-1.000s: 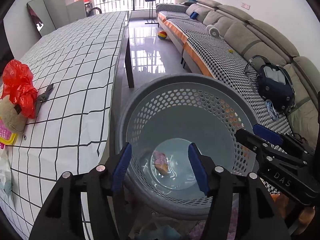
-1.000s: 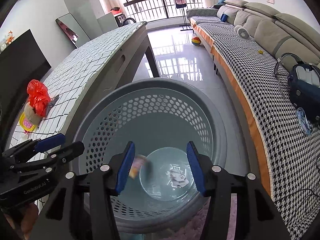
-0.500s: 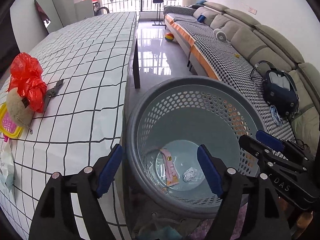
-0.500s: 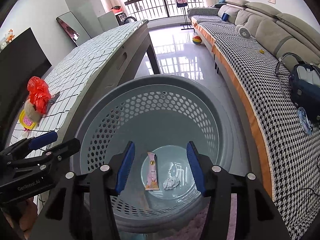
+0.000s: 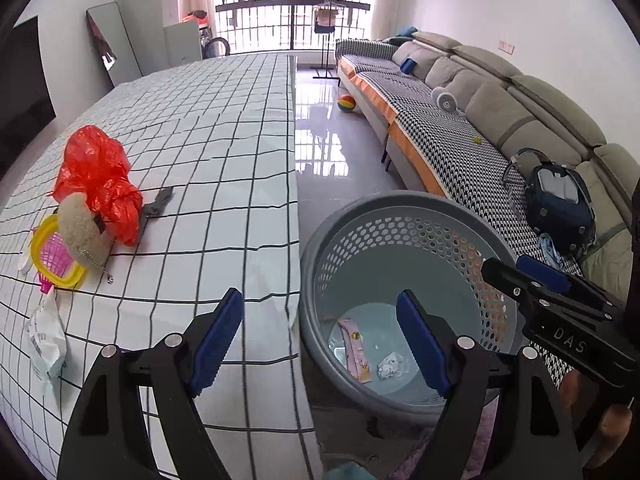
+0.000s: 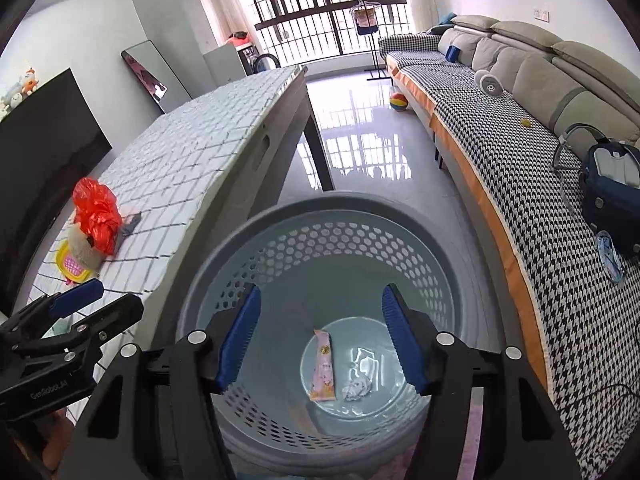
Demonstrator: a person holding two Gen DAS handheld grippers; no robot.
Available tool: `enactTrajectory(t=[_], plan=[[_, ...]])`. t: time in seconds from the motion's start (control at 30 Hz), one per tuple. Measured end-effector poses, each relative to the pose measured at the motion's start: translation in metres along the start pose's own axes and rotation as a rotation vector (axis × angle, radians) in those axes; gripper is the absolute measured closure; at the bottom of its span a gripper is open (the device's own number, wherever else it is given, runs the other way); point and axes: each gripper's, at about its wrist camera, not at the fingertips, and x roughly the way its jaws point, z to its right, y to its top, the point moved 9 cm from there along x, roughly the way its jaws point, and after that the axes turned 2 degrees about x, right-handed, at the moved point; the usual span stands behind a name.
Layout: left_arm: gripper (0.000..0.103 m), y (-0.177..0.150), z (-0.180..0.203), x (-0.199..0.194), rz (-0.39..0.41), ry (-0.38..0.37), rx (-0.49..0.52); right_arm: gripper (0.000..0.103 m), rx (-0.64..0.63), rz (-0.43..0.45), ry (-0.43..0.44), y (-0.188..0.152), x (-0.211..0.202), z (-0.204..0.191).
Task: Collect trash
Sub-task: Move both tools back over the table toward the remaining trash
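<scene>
A grey perforated basket stands on the floor beside the table. On its bottom lie a pink wrapper and a crumpled white paper. My left gripper hangs over the table edge and the basket's rim, its jaws opening with nothing between them. My right gripper is above the basket, its jaws opening and empty too. On the table lie a red plastic bag and a white packet.
The checked tablecloth table also carries a beige plush, a yellow-pink toy and a dark scrap. A sofa with a dark backpack runs along the right. A ball lies on the glossy floor.
Both grippers rose and opened wider. The wrapper and the paper dropped to the basket's bottom. The left view swung left, showing more of the table.
</scene>
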Motion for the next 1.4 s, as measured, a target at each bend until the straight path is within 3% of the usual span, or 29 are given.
enactTrajectory(t=[0.43, 1.03, 1.4], plan=[[0.024, -0.006, -0.069, -0.045, 0.076, 0.072, -0.103, 0.042, -0.09, -0.005, 0.069, -0.006, -0.005, -0.066], [0.024, -0.051, -0.203, -0.08, 0.071, 0.255, -0.27, 0.042, -0.295, -0.083, 0.211, -0.029, 0.027, -0.209], [0.023, -0.071, -0.25, -0.075, 0.048, 0.285, -0.361, 0.042, -0.36, -0.114, 0.215, -0.044, 0.04, -0.243]])
